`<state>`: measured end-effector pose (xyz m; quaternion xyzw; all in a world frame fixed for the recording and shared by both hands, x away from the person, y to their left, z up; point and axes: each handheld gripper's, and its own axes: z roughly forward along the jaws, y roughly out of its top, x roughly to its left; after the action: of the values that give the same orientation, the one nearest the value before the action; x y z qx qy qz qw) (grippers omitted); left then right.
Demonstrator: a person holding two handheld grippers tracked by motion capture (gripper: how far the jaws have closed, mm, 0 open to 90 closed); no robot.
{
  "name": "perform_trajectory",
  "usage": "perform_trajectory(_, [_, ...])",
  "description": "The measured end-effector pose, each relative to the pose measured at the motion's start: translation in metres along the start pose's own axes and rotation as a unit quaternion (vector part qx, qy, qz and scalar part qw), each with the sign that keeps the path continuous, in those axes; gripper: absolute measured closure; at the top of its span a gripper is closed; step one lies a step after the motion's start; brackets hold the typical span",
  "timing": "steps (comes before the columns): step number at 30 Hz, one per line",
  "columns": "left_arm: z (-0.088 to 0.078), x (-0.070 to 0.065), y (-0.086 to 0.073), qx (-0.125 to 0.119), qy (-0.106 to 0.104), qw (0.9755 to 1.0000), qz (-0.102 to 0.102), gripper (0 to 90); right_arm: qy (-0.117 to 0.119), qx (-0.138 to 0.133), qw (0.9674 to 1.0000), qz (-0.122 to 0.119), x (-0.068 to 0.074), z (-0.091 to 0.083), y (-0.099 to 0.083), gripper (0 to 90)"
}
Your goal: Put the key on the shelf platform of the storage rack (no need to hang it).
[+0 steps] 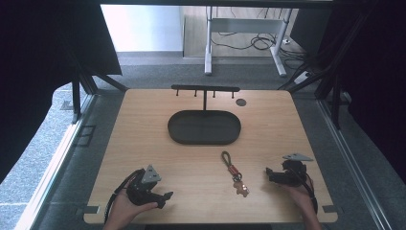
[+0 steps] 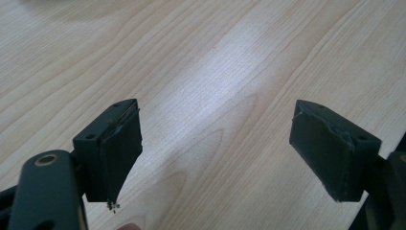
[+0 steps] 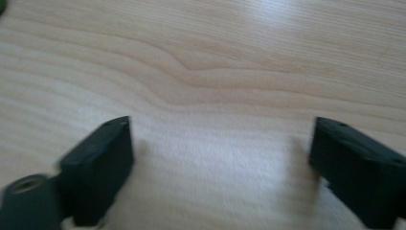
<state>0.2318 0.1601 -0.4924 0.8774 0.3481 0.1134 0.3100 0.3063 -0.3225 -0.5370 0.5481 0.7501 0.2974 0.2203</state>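
Desk [image 1: 143,124]: pale wood-grain top, rounded corners, seen from above.

Keychain [image 1: 234,173]: lying flat near the front edge, a little right of centre. Dark braided loop at the far end, reddish-brown wrap below it, metal ring and small tan charm at the near end. Placed between the two grippers, nearer the right one; touching neither.

Left gripper [image 1: 166,196]: at the front-left corner, held in a hand coming in over the front edge, grey three-cornered plate on top, cable trailing toward the left. Jaws pointing right, toward the keychain. In the left gripper view [image 2: 215,143]: jaws spread wide, bare wood between the pads, nothing gripped.

Right gripper [image 1: 269,173]: near the front-right corner, held in a hand, grey plate on top, cable looping back over the wrist. Jaws pointing left, toward the keychain, just short of it. In the right gripper view [image 3: 220,158]: jaws wide apart, bare wood between them, nothing gripped; slight blur.

Tray [image 1: 178,125]: dark, oval, shallow, at mid-desk toward the far edge.

Hook stand [image 1: 205,88]: black T-shaped bar rising at the tray's far side, small pegs along the crossbar.

Round dark disc [image 1: 241,102]: flat on the desk near the far edge, right of the stand.
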Motion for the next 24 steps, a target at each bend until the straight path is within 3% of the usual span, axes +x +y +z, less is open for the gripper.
perform_trajectory(5, [-0.002, -0.007, 0.002, -0.002, -0.002, 1.0, 0.008, 18.9, 0.011, -0.006, 0.9999, 0.005, -0.007, -0.011, -0.007, 18.3])
perform_trajectory(9, [-0.005, -0.01, 0.001, -0.007, -0.001, 0.9998, 0.018, 18.9, 0.004, -0.019, 0.9998, 0.001, -0.011, -0.023, -0.009, 24.8])
perform_trajectory(19, [-0.012, -0.004, -0.001, -0.018, 0.003, 0.9998, 0.009, 19.0, 0.021, -0.059, 0.9978, 0.021, -0.019, -0.042, -0.007, 46.4])
perform_trajectory(24, [-0.011, -0.003, -0.002, -0.015, 0.002, 0.9999, 0.003, 19.0, 0.031, -0.067, 0.9973, 0.002, -0.015, -0.045, -0.006, 51.2])
